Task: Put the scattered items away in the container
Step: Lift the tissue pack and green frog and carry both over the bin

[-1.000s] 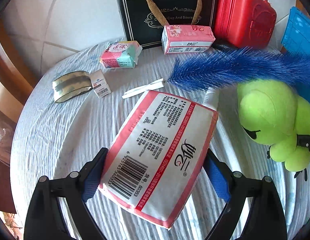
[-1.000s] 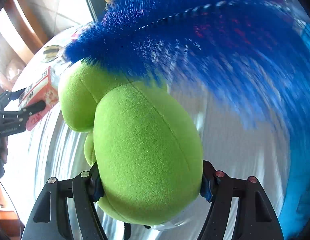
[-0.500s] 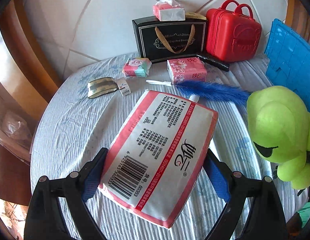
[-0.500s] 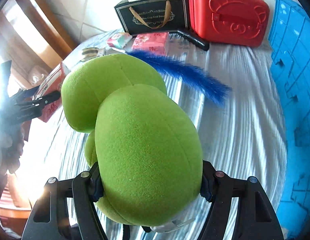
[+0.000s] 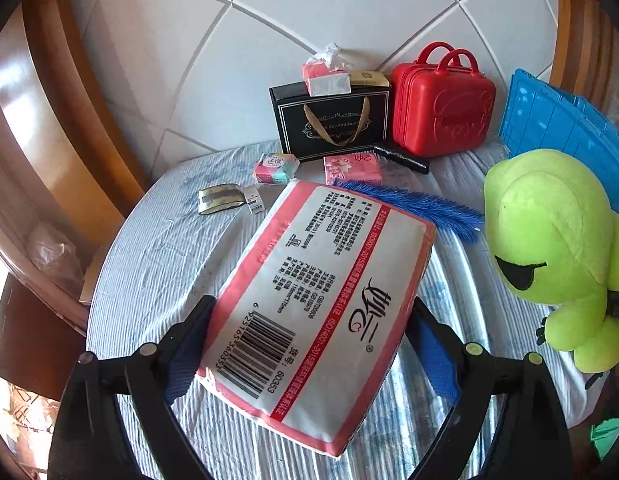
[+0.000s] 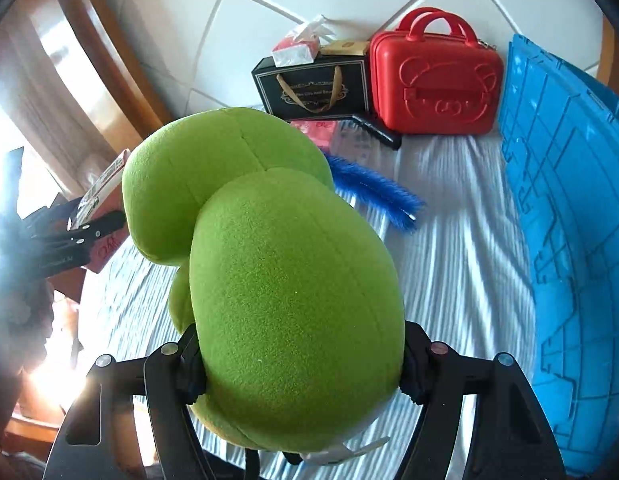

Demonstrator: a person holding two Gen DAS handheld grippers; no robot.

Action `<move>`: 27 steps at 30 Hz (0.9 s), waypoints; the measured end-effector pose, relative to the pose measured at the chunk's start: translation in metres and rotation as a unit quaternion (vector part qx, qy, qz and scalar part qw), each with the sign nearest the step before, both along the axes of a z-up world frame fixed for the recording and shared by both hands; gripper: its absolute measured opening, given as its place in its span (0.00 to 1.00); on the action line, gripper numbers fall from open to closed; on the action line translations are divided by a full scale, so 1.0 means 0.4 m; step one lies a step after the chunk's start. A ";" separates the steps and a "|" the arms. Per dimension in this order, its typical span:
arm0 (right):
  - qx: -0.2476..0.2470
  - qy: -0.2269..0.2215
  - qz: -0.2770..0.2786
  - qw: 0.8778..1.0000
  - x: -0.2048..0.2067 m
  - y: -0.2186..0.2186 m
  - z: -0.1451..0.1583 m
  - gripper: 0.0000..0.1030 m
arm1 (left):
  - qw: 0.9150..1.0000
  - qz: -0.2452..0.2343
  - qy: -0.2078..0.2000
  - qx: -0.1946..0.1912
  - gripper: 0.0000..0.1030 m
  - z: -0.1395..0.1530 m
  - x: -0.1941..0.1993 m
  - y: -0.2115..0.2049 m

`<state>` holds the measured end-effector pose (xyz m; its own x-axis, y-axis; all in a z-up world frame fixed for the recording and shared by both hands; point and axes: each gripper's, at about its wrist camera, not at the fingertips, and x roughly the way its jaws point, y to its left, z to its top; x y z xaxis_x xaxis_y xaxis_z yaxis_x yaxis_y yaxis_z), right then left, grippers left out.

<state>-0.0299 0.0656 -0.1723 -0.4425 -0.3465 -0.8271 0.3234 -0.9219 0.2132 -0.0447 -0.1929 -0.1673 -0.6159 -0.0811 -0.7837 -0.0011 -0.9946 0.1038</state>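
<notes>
Left wrist view: at the far left of the round table with its pale blue-and-white striped cloth [image 5: 157, 240] lies a flattened metallic gold wrapper [image 5: 221, 199], with a small white carton [image 5: 254, 199] touching its right end. Just beyond them sits a small pink-and-teal tissue pack [image 5: 276, 168]. In the foreground the left gripper [image 5: 309, 344] pinches a large pink-and-white soft pack of tissues [image 5: 321, 304] across its barcode end, both blue pads pressed into its sides, the pack lifted clear of the cloth and tilted. Behind it lies a pink flowered tissue pack [image 5: 351, 166], and a blue feather duster [image 5: 421, 210] stretches out beside it towards the right. Against the tiled wall stands a black gift bag with gold rope handles [image 5: 333, 124], an opened pink tissue pack [image 5: 325, 78] on top. A black rod-shaped object [image 5: 401, 157] lies before the red hard-shell mini suitcase [image 5: 443, 108]. At the right, a lime-green plush frog [image 5: 549, 248] hangs in the air in front of the blue plastic crate [image 5: 561, 124].

Right wrist view: the left gripper and its pack appear at the left edge. The right gripper [image 6: 301, 368] squeezes the plush frog's body between its fingers, above the cloth. The blue crate [image 6: 569, 220] stands at the right edge, just beside the held frog
</notes>
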 end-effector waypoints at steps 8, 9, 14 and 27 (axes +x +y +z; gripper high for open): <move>-0.009 0.034 0.011 0.999 0.029 0.041 0.095 0.70 | 0.999 0.017 0.032 0.001 0.89 0.104 0.055 0.058; -0.011 0.038 0.012 0.999 0.030 0.046 0.105 0.70 | 0.999 0.018 0.036 0.000 0.89 0.115 0.059 0.066; -0.020 0.057 0.016 0.998 0.038 0.075 0.152 0.70 | 0.999 0.024 0.049 -0.003 0.89 0.155 0.074 0.100; -0.042 0.102 0.016 0.994 0.041 0.174 0.266 0.70 | 0.996 0.020 0.090 -0.010 0.90 0.258 0.081 0.206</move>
